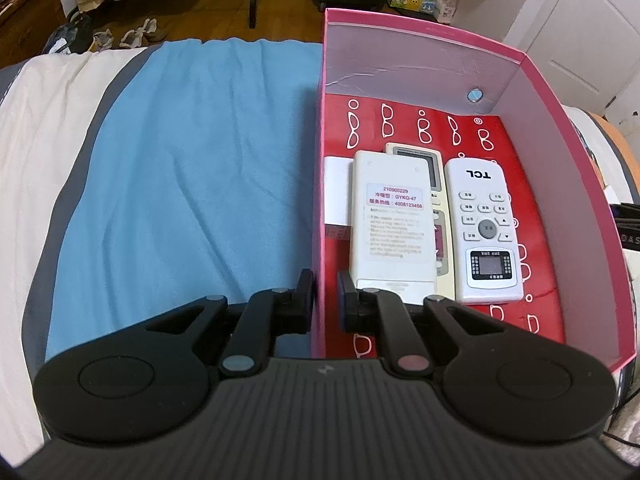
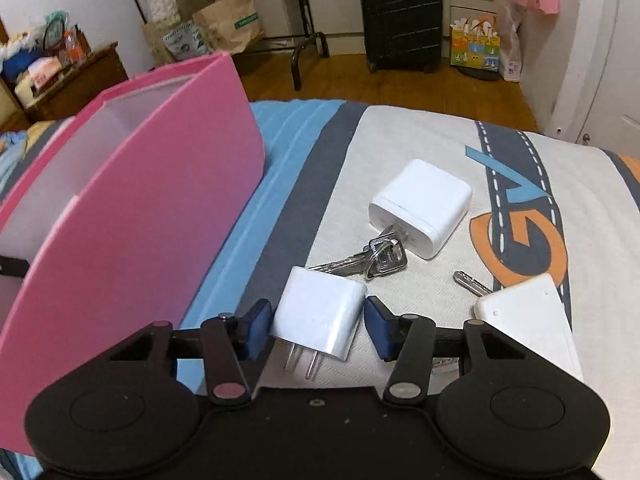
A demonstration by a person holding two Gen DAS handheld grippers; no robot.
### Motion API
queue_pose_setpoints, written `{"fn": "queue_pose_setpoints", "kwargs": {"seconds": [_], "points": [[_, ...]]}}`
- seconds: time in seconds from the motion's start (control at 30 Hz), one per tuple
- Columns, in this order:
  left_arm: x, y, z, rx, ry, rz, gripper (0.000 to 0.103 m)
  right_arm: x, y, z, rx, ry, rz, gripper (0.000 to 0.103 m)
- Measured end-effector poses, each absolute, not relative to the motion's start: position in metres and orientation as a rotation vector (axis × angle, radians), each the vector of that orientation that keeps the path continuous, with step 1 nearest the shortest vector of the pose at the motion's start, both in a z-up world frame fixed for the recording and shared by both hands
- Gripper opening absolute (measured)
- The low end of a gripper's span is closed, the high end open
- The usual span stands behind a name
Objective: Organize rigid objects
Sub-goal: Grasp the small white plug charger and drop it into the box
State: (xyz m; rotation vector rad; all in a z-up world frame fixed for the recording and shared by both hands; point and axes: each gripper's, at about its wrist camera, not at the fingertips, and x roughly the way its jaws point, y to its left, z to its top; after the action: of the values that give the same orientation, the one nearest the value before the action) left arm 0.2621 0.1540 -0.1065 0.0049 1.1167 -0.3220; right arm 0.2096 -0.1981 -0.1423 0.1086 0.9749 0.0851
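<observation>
We judge the small white plastic plug adapter [image 2: 320, 312] light, rigid, slick; take its flat sides. Right gripper [image 2: 318, 328] straddles it, pads apart. Left gripper [image 1: 325, 300] pinches the pink cardboard box wall [image 1: 318, 200].

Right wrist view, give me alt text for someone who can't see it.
A hand-held gripper straddles a small white plug charger lying on a bedspread, pads not yet touching it. Beyond lie a key bunch and a larger white adapter; a pink box stands left.
</observation>
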Motion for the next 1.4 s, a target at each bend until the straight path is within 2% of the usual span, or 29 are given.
{"fn": "queue_pose_setpoints", "kwargs": {"seconds": [0.2, 0.4, 0.6, 0.8, 0.9, 1.2, 1.27, 1.4], "points": [[0.261, 0.155, -0.106, -0.001, 1.113, -0.317, 0.01, 0.181, -0.201, -0.102, 0.185, 0.856, 0.151, 0.056], [0.261, 0.156, -0.105, -0.012, 1.112, -0.307, 0.01, 0.156, -0.161, -0.031, 0.128, 0.699, 0.38, 0.056], [0.261, 0.157, -0.103, -0.027, 1.102, -0.308, 0.01, 0.182, -0.073, -0.012, -0.008, 0.897, 0.599, 0.056], [0.26, 0.161, -0.102, -0.05, 1.098, -0.306, 0.01, 0.226, -0.02, -0.058, -0.075, 1.225, 0.588, 0.056], [0.26, 0.163, -0.102, -0.06, 1.095, -0.309, 0.01, 0.237, -0.012, -0.079, -0.105, 1.324, 0.541, 0.056], [0.258, 0.165, -0.102, -0.065, 1.087, -0.316, 0.01, 0.236, 0.0, -0.1, -0.253, 1.412, 0.454, 0.057], [0.258, 0.165, -0.101, -0.067, 1.088, -0.315, 0.01, 0.235, 0.0, -0.095, -0.27, 1.389, 0.432, 0.067], [0.255, 0.165, -0.099, -0.072, 1.083, -0.315, 0.01, 0.229, -0.019, -0.071, -0.207, 1.285, 0.428, 0.07]]}}
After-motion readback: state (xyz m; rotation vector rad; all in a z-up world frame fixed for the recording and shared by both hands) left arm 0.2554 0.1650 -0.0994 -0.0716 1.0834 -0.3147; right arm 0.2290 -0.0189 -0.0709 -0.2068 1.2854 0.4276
